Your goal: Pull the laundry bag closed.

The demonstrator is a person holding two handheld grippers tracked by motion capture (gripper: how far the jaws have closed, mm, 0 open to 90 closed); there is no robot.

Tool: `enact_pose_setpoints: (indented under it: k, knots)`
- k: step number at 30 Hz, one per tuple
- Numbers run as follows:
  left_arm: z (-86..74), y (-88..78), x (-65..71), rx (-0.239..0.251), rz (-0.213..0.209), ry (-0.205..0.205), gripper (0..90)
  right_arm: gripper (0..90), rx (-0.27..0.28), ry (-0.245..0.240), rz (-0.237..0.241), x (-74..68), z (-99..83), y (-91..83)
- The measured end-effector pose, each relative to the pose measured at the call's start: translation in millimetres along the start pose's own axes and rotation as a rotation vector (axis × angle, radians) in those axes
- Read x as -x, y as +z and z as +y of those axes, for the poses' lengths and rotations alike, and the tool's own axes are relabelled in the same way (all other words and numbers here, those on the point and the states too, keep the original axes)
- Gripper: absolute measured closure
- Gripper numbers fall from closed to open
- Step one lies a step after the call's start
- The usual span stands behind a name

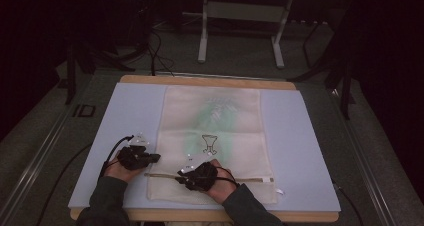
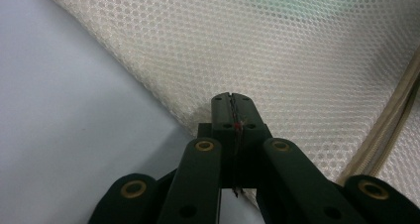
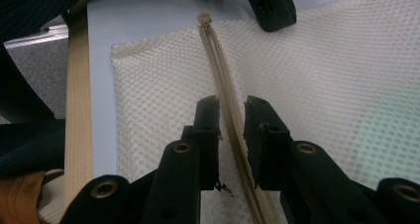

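Left gripper [image 2: 232,101] pinching cream mesh zippered bag [image 1: 212,121] edge | right gripper [image 3: 231,116] straddling beige zipper [image 3: 224,80], jaws apart | risk: mesh snagging, bag sliding if the pinch slips

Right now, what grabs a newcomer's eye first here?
The cream mesh bag lying flat on the pale blue table mat, with green showing faintly through it. At its near end, the right gripper sits open astride the zipper, while the left gripper is shut at the bag's left edge.
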State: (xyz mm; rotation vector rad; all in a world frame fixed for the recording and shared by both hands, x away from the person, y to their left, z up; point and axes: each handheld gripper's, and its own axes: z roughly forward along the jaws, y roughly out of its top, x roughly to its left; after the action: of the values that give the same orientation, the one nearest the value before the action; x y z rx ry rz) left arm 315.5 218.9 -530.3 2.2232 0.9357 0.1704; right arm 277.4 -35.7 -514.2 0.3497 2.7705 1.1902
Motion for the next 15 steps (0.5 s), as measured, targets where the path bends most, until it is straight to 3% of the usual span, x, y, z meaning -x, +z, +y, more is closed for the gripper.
enact_pose_setpoints:
  k: [15]
  knots:
    - [-0.6,-4.3,-2.3,0.015,-0.004,-0.018,89.4,76.3,0.006,-0.013,0.026,-1.7,12.5,16.9]
